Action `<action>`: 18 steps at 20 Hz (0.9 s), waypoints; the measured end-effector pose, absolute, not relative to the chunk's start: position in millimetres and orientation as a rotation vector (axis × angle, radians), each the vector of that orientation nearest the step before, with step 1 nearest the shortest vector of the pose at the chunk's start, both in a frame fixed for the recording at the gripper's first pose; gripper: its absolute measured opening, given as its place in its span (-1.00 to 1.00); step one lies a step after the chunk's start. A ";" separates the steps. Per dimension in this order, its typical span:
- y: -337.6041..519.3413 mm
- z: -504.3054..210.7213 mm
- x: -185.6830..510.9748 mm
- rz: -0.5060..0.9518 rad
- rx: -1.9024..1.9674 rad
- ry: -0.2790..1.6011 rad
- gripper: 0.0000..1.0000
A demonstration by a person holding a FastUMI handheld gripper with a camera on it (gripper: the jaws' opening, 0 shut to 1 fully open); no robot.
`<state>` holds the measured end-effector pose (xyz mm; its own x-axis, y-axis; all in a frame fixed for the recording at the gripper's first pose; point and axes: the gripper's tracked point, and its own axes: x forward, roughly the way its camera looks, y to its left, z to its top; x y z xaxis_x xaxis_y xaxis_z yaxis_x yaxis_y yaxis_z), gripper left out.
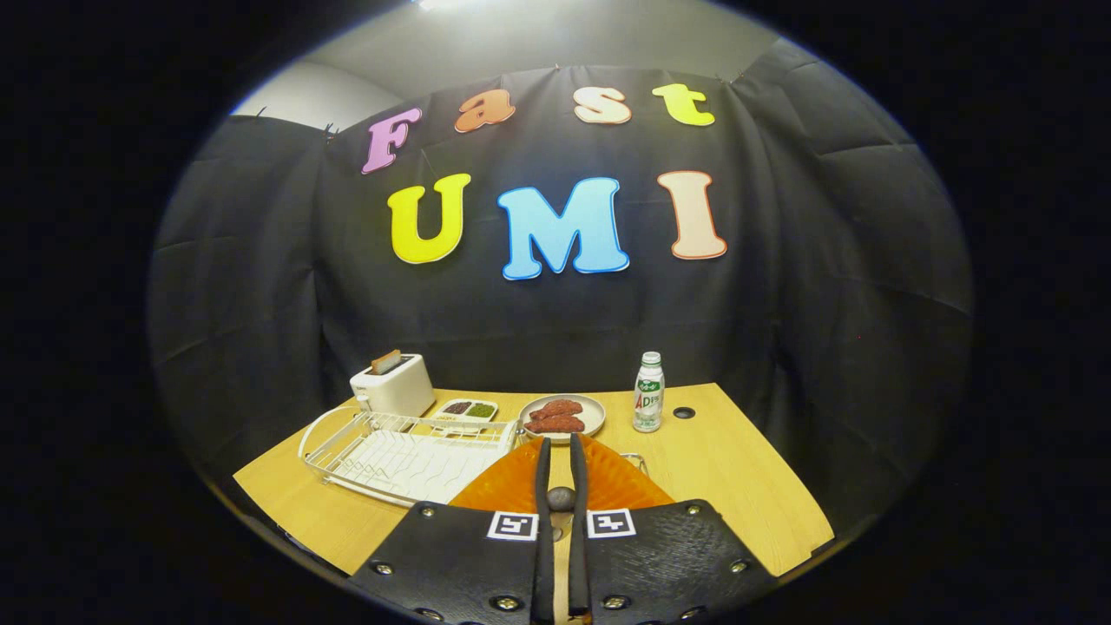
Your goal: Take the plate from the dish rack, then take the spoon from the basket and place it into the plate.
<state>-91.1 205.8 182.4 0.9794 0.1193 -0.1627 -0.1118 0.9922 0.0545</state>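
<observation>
Worktop (pixel 720 486): light wood, carries everything listed below.

Dish rack (pixel 391 456): white wire, on the worktop ahead and to the left of the gripper. Slots hold nothing I can make out.

Plate (pixel 512 486): orange, ribbed, held edge-on between the gripper fingers; its body spreads to both sides of them, over the right end of the dish rack. The gripper (pixel 560 451) is closed onto the plate, the two fingers nearly parallel with only a narrow slit between them, pressing on it from either side.

Toaster (pixel 392 386): white, behind the dish rack, a slice standing up out of its slot.

Dish (pixel 592 406): pale, round, just beyond the fingertips; holds reddish-brown sausage-like pieces.

Bottle (pixel 648 395): small, upright, white cap, green and white label, right of the dish, apart from it.

Tray (pixel 467 411): small, white, two compartments, between toaster and dish; one side holds dark bits, the other green bits.

Basket and spoon: cannot locate.
</observation>
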 end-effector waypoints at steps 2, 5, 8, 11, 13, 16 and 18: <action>217.1 175.8 -95.9 0.122 0.046 0.180 -0.88; 233.4 165.5 -100.3 0.137 0.046 0.200 -0.88; 254.2 149.9 -105.6 0.164 0.047 0.234 -0.87; 275.4 132.5 -105.5 0.201 0.030 0.271 -0.87; 291.5 123.4 -105.2 0.228 0.016 0.295 -0.87; 314.3 111.7 -103.9 0.278 0.007 0.324 -0.87; 327.3 102.6 -100.1 0.298 -0.009 0.349 -0.87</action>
<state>-100.1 327.3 102.6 0.8965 0.2862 -0.3383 -0.2893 0.9563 0.0423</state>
